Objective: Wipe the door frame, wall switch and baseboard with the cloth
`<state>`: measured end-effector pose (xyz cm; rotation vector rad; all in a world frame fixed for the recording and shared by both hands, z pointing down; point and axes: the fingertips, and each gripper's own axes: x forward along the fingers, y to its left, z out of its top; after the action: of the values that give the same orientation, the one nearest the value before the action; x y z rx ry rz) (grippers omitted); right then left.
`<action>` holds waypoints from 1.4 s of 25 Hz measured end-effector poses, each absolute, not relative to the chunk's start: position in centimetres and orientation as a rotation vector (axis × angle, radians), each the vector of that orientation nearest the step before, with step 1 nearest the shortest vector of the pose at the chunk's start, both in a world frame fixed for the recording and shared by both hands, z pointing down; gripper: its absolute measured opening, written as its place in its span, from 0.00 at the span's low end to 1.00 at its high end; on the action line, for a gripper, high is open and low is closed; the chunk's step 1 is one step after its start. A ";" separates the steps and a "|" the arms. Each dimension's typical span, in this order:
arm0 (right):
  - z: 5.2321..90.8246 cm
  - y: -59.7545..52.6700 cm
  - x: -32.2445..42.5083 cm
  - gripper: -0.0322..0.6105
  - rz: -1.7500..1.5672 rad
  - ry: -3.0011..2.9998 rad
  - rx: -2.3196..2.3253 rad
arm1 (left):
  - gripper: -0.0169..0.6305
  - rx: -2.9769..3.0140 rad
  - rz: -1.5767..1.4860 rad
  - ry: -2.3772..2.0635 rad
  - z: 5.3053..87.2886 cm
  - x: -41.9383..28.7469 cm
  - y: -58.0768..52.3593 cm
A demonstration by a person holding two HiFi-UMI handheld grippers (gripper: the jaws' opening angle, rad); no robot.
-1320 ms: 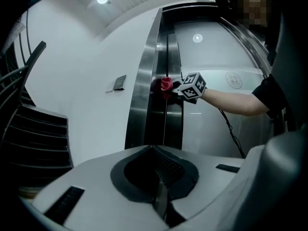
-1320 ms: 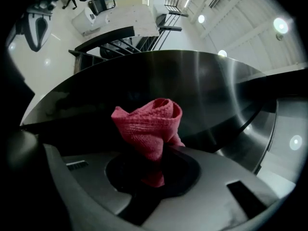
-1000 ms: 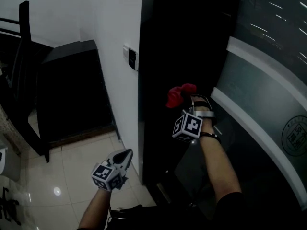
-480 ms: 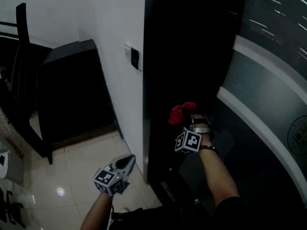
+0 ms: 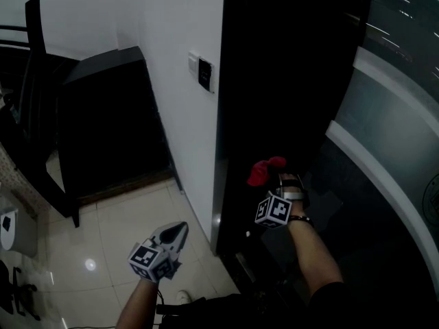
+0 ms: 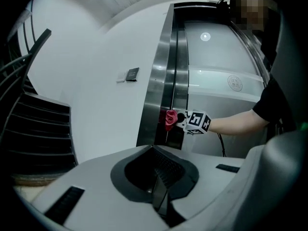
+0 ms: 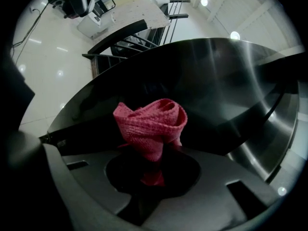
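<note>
We are gripping the bunched, woven red cloth [image 7: 151, 121] in our right gripper [image 7: 155, 179], holding it at the smooth, dark metal door frame [image 7: 207, 81]. Our left gripper [image 6: 161, 198] is hanging closed and empty over glossy floor tiles [image 5: 116, 232], with open room around it. Only its view is showing the frame's bright brushed-steel edge. The wall switch [image 5: 204, 74] is sitting on the white wall to the far left.

The cloth [image 7: 151, 126] is pinkish red with a fine woven texture. The door frame [image 6: 161, 95] is grey metal. Left of the door frame, the wall [image 5: 171, 46] is white, the switch [image 5: 203, 72] is white with a black square, and the floor [image 5: 116, 232] is glossy cream tile. Right of it, the door [image 5: 384, 108] is grey with pale bands. The cubes on the left gripper [image 5: 181, 229] and the right gripper [image 5: 273, 177] are white with black squares.
</note>
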<state>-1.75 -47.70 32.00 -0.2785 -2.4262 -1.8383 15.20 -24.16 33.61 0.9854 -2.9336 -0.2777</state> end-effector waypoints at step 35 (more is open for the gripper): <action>48.6 -46.9 -0.5 0.14 -1.642 -2.130 -0.478 | 0.01 0.883 -0.259 -2.860 37.8 15.2 -22.5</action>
<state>-0.51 -46.91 48.55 -0.4777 -2.1301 -1.6418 15.16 -22.53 37.79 0.8829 -2.8598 -0.2594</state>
